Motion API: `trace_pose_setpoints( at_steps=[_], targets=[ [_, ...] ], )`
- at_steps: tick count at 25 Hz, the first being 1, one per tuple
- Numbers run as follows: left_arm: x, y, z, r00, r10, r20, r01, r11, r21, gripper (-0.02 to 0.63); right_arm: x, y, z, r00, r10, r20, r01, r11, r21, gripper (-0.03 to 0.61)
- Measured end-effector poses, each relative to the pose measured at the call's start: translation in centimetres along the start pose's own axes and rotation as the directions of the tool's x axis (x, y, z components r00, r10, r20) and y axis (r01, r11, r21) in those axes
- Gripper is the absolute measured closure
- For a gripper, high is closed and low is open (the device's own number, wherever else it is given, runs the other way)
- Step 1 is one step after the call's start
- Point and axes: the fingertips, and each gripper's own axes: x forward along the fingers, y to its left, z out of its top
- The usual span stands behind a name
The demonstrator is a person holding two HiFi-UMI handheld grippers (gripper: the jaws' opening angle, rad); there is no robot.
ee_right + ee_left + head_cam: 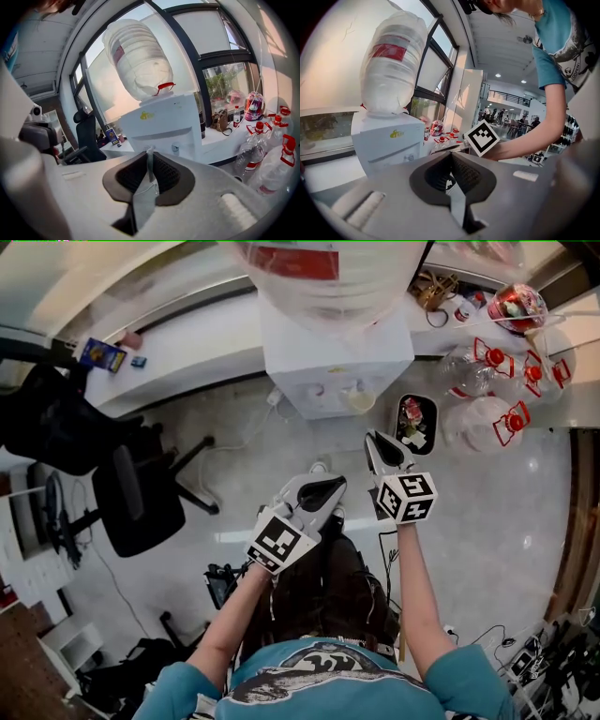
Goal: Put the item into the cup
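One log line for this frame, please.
left tool: shut, empty | right tool: shut, empty | both raised toward water dispenser

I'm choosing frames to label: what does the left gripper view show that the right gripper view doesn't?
Only the left: the person's arm behind a marker cube, and a lit hall. Only the right: a black chair and a brown bag. Both: the dispenser with its jug, the helmet, red-capped bottles, and a shut pair up front: left tongs, right tongs.

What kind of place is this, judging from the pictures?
Probably an office or shared workspace: a water dispenser, a black office chair, and clear plastic water jugs standing on the floor beside the dispenser.
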Motion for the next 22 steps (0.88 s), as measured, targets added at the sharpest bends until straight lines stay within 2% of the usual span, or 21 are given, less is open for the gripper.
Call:
trace_pose_setpoints(
  at_steps=[5, 7, 22],
  targets=[
    [0.3, 1.4, -2.1, 1.0, 0.022, -0.014, -0.022, 0.999, -0.029, 0.612, 3.4, -2.1, -2.8, 0.998, -0.019, -0.054, 0.014, 0.995, -0.095, 0.537],
    [0.6, 1.7, -2.8, 0.999, 0.025, -0.025, -0.025, 0.999, -0.032, 0.612, 4.6, -3.1, -3.7, 0.998, -0.023, -0.065, 0.016, 0.994, -0.104, 0.537],
    [2.7, 2.5, -4.3, 1.0, 0.008, -0.02, -0.009, 0.998, -0.056, 0.612, 11.7, -8.7, -5.7, 0.994, -0.049, -0.093, 0.047, 0.999, -0.018, 0.537]
  ],
)
